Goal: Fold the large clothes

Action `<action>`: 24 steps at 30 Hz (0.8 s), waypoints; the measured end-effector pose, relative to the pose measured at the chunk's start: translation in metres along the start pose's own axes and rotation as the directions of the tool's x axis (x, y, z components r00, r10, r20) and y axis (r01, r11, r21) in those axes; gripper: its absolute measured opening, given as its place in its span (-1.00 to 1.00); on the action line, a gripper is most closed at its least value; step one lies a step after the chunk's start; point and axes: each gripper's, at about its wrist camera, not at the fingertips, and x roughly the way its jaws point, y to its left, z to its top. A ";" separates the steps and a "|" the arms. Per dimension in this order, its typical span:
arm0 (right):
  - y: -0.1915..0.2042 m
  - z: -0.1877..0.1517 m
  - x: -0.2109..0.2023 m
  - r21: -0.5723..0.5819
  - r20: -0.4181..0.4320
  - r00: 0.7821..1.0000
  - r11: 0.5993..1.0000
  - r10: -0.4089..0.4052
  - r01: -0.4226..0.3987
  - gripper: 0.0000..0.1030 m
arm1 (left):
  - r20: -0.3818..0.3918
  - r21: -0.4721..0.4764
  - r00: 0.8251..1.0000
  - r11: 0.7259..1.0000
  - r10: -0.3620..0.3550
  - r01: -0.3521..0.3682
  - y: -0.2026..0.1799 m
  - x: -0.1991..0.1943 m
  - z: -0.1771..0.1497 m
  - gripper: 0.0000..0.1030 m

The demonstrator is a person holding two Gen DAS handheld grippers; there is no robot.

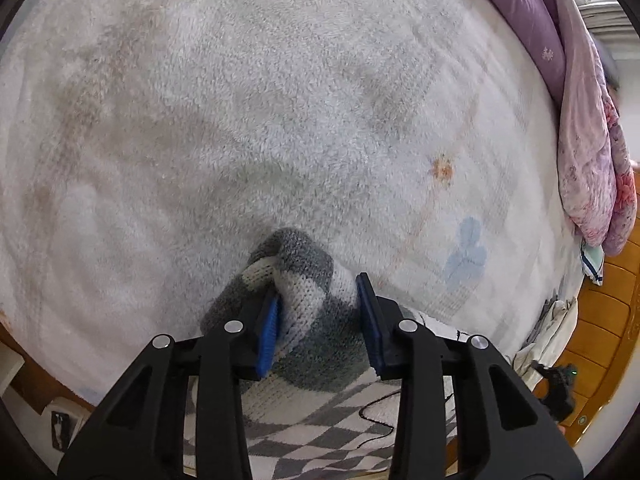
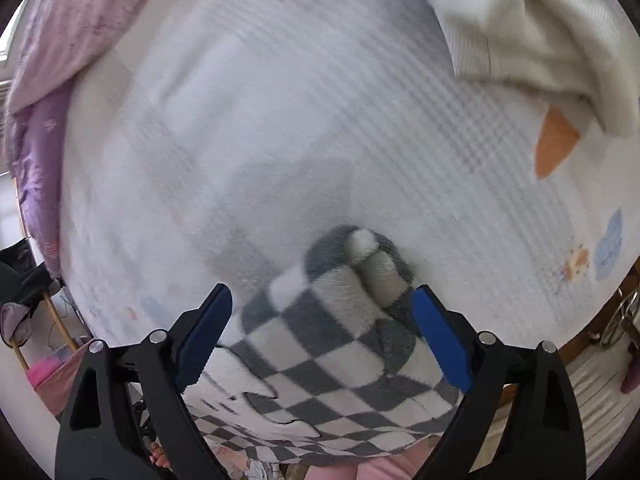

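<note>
**Right grip letting go**

The left gripper [image 1: 318, 316] is pinching the checkered sweater [image 1: 304, 320] above the bed [image 1: 280, 100]. The right gripper [image 2: 320, 332] is gaping wide around its bunch, pads apart, so that side risks dropping and spoiling the fold.

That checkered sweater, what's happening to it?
A person is folding the grey-and-white checkered sweater on a bed covered with a fluffy white blanket. The left gripper pinches a bunched bit of it. The right gripper is spread wide around another bit, with its fingers not squeezing.
</note>
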 end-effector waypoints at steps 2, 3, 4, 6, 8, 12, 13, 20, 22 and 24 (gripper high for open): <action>-0.012 0.003 0.020 0.061 -0.049 0.999 0.998 0.012 -0.009 0.51 | -0.013 0.008 1.000 1.000 0.019 -0.019 -0.002 0.004 0.003 -0.29; -0.017 0.005 0.032 0.093 -0.086 0.992 0.993 0.087 -0.079 0.24 | -0.029 0.009 0.999 1.000 0.025 -0.025 -0.002 0.006 0.004 -0.25; -0.018 0.007 0.040 0.111 -0.109 0.984 0.986 0.139 -0.127 0.17 | -0.053 0.007 0.998 1.000 0.024 -0.024 -0.003 0.009 0.005 -0.23; -0.014 0.012 0.054 0.100 -0.142 0.975 0.982 0.174 -0.161 0.20 | -0.084 -0.009 0.996 1.000 0.003 -0.004 -0.003 0.012 0.007 -0.09; -0.011 0.020 0.070 0.077 -0.180 0.965 0.981 0.188 -0.177 0.36 | -0.136 -0.027 0.989 0.998 -0.065 0.062 -0.001 0.012 0.008 0.16; -0.010 0.037 0.091 0.180 -0.164 0.951 0.955 0.264 -0.234 0.83 | -0.166 -0.002 0.985 0.999 -0.049 0.050 -0.004 0.028 0.018 0.23; -0.007 0.037 0.090 0.164 -0.160 0.957 0.962 0.244 -0.218 0.74 | -0.155 -0.013 0.988 1.000 -0.001 -0.001 0.000 0.040 0.022 -0.33; -0.026 -0.001 0.047 0.129 0.100 0.958 0.951 0.269 -0.281 -0.40 | -0.068 -0.042 0.998 0.999 -0.020 0.017 0.002 0.031 0.015 -0.34; -0.021 -0.006 0.042 0.116 0.123 0.953 0.950 0.276 -0.290 -0.41 | -0.046 -0.017 0.998 0.999 -0.043 0.042 -0.003 0.015 0.011 -0.34; -0.019 -0.006 0.033 0.112 0.136 0.939 0.937 0.315 -0.331 -0.43 | -0.021 -0.009 0.997 0.997 -0.073 0.073 -0.005 0.000 0.010 -0.34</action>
